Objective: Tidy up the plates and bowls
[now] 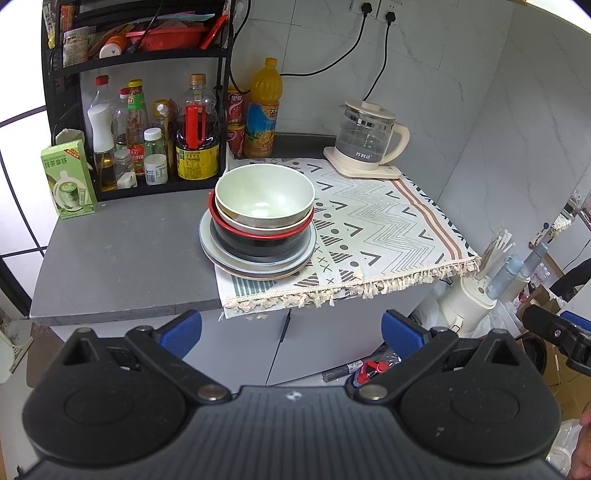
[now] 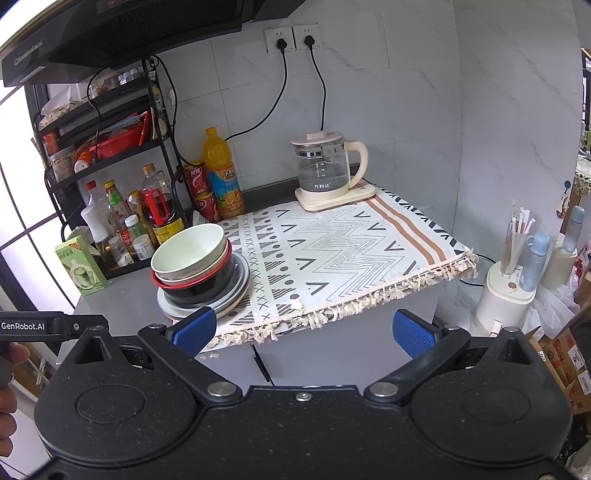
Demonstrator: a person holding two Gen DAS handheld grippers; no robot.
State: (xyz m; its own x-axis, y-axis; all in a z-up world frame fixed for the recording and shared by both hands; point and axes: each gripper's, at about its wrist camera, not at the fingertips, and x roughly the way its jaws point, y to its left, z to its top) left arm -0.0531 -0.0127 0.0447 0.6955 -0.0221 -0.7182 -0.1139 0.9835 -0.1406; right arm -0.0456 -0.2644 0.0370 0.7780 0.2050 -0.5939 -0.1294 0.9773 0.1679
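The dishes are sitting in one pile at the left edge of the patterned cloth [image 1: 373, 229], partly over the grey counter [image 1: 122, 258]. A pale green bowl [image 1: 264, 195] is lying on top, a red-rimmed black bowl [image 1: 258, 240] is sitting under it, and the grey plates [image 1: 221, 254] are lying at the bottom.

The left gripper [image 1: 291, 328] is hanging in front of the counter with its blue pads spread wide and holding nothing. The right gripper [image 2: 303, 330] is also standing apart and empty, near the fringe of the cloth.

I think the main danger is the pile itself. The bowls are nesting loosely and leaning a little, so a push on the top bowl could slide the others toward the counter edge. A pad could also catch the cloth and pull the kettle [image 2: 327, 170].

The right view is showing the range hood [image 2: 122, 33] and the left gripper's arm with a hand [image 2: 11, 369]. The left view is showing the bottles on the rack [image 1: 147, 133] more closely.
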